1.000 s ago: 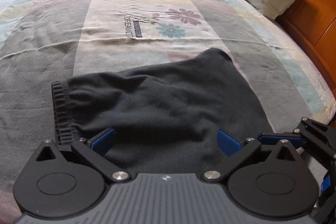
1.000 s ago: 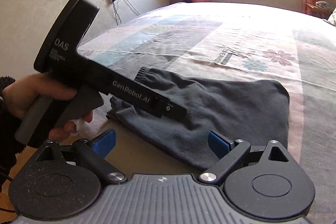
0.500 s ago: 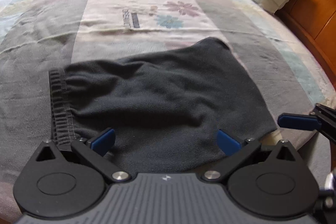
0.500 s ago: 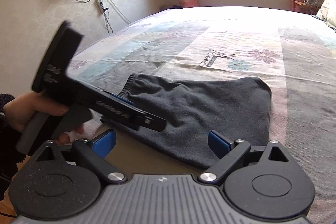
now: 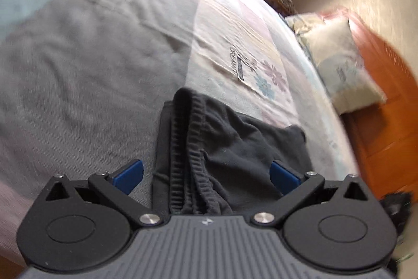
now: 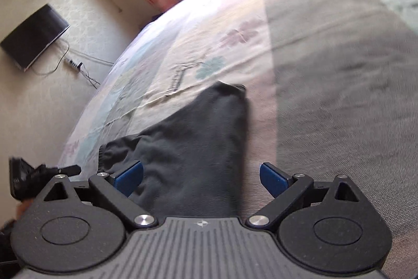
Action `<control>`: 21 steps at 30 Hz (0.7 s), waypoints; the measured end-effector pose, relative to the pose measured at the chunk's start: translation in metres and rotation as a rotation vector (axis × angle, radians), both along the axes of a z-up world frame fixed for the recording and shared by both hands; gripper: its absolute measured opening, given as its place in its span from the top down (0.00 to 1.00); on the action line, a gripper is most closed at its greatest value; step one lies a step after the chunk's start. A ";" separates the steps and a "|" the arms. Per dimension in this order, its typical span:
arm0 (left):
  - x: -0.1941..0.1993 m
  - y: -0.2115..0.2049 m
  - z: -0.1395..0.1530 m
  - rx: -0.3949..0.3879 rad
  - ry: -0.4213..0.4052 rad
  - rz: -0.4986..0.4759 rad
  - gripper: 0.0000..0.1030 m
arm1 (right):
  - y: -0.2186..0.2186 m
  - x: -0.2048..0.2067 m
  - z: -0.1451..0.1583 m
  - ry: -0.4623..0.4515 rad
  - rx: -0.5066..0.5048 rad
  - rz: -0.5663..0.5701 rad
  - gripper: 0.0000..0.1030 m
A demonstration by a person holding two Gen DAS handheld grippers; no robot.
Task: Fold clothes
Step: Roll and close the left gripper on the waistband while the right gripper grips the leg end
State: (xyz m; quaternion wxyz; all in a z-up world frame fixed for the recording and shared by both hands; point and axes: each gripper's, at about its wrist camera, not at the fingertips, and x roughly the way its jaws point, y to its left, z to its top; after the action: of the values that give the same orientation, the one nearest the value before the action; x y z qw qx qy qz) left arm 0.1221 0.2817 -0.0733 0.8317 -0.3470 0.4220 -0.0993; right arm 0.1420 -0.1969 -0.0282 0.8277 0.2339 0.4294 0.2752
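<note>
Below both grippers, a dark grey garment (image 5: 235, 148) lies on the patterned bedspread (image 5: 91, 56). The left gripper (image 5: 206, 174) hangs spread wide over its ribbed waistband (image 5: 188, 156); the right gripper (image 6: 201, 174), equally wide apart, frames the opposite end, gripping nothing. Both views are motion-blurred.

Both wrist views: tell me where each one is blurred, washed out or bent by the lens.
Left wrist view: motion blur smears the wooden headboard and pillow; the dark garment between the open left gripper fingers stays fairly sharp; the bed curves with fisheye distortion. Right wrist view: the bedsheet is streaked with blur, daylight washes out its far end, and the wall-mounted screen looks tilted.
</note>
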 end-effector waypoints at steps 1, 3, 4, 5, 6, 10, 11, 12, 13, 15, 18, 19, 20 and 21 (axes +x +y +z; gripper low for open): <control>0.001 0.004 -0.007 -0.048 0.007 0.009 0.01 | -0.004 0.005 -0.006 0.025 0.014 -0.002 0.05; 0.005 0.008 -0.018 -0.104 0.020 0.014 0.01 | -0.008 0.013 -0.015 0.071 0.033 -0.005 0.04; 0.008 0.009 -0.021 -0.110 0.023 0.014 0.01 | -0.009 0.016 -0.021 0.095 0.047 0.000 0.04; 0.011 0.010 -0.025 -0.117 0.027 0.014 0.01 | -0.009 0.019 -0.025 0.117 0.061 0.007 0.04; 0.014 0.011 -0.027 -0.125 0.030 0.013 0.01 | -0.007 0.021 -0.029 0.133 0.077 0.015 0.03; 0.033 0.013 -0.031 -0.184 0.040 0.005 0.01 | 0.001 0.032 -0.034 0.138 0.119 0.051 0.00; 0.038 0.012 -0.032 -0.200 0.043 -0.001 0.01 | 0.003 0.037 -0.034 0.143 0.131 0.059 0.00; 0.043 0.010 -0.033 -0.216 0.045 -0.010 0.01 | 0.006 0.042 -0.035 0.148 0.141 0.066 0.00; 0.048 0.007 -0.034 -0.225 0.048 -0.020 0.01 | 0.009 0.048 -0.035 0.154 0.150 0.072 0.00; 0.057 0.003 -0.034 -0.219 0.049 -0.044 0.01 | 0.017 0.061 -0.037 0.169 0.170 0.089 0.00; 0.065 0.001 -0.035 -0.226 0.050 -0.062 0.01 | 0.030 0.082 -0.043 0.189 0.208 0.119 0.00; 0.067 0.000 -0.035 -0.230 0.051 -0.066 0.01 | 0.034 0.088 -0.044 0.191 0.219 0.125 0.00; 0.068 0.000 -0.036 -0.236 0.052 -0.071 0.01 | 0.035 0.094 -0.044 0.202 0.231 0.124 0.00; 0.067 0.001 -0.036 -0.245 0.055 -0.075 0.01 | 0.037 0.099 -0.045 0.215 0.243 0.123 0.00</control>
State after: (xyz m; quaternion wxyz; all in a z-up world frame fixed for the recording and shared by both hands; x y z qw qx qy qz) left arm 0.1889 0.2822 -0.1095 0.7668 -0.4326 0.4421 -0.1715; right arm 0.2413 -0.1601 -0.0730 0.7243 0.3335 0.4925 0.3488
